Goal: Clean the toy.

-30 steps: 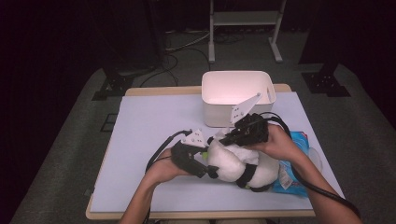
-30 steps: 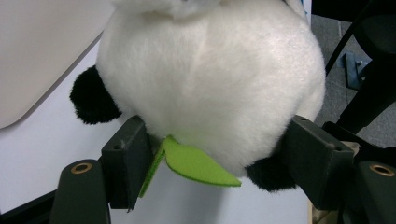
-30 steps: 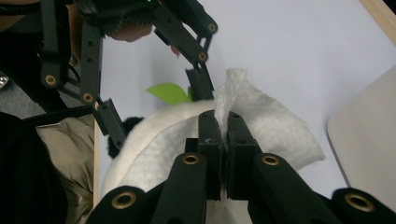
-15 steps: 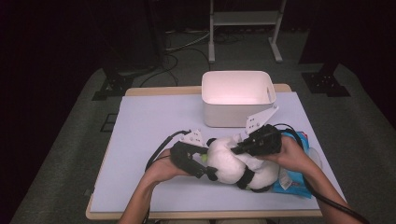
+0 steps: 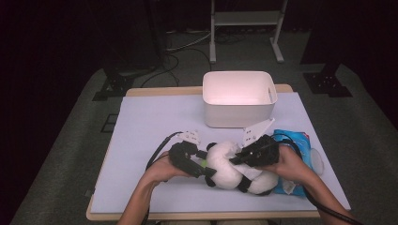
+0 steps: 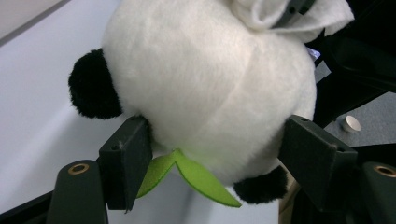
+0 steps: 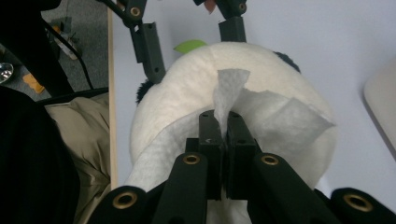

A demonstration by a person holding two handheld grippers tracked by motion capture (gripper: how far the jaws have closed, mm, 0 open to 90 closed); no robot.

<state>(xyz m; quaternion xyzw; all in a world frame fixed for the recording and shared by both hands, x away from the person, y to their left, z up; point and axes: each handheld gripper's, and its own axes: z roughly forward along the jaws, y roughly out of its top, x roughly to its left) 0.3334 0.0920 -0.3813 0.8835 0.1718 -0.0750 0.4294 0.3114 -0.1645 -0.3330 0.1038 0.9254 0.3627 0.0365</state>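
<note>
Since the earlier high-view frames, the right gripper (image 5: 238,159) has come down and toward the person, from up near the white bin (image 5: 238,97) to the top of the panda plush (image 5: 234,169); the left gripper (image 5: 201,165) has barely shifted.

Left to right on the table:

- Left gripper: the jaws stand part-open and straddle the plush's head end. In the left gripper view both pads (image 6: 127,158) press into the white fur, one on each side, with a black ear (image 6: 93,91) and the green felt leaf (image 6: 196,176) just beside the lower pad. The head is clamped and steadied.
- Panda plush: it lies on its side near the front edge of the table, long axis running across the table, head toward the left gripper and body toward the right.
- Right gripper: the jaws are fully closed, pinching a fold of white wipe (image 7: 229,105). The rest of the wipe drapes across the plush's back, touching it.
- Blue wipe pack (image 5: 296,149): on the table just beyond the right hand, partly hidden behind the plush.

Key relation: the wipe sits on top of the plush, directly below the right fingertips, and the left gripper faces it from the opposite end of the body. Judgement: any wiping stroke would run along the plush's long axis, between the two grippers, so the left hold must resist that pull.
</note>
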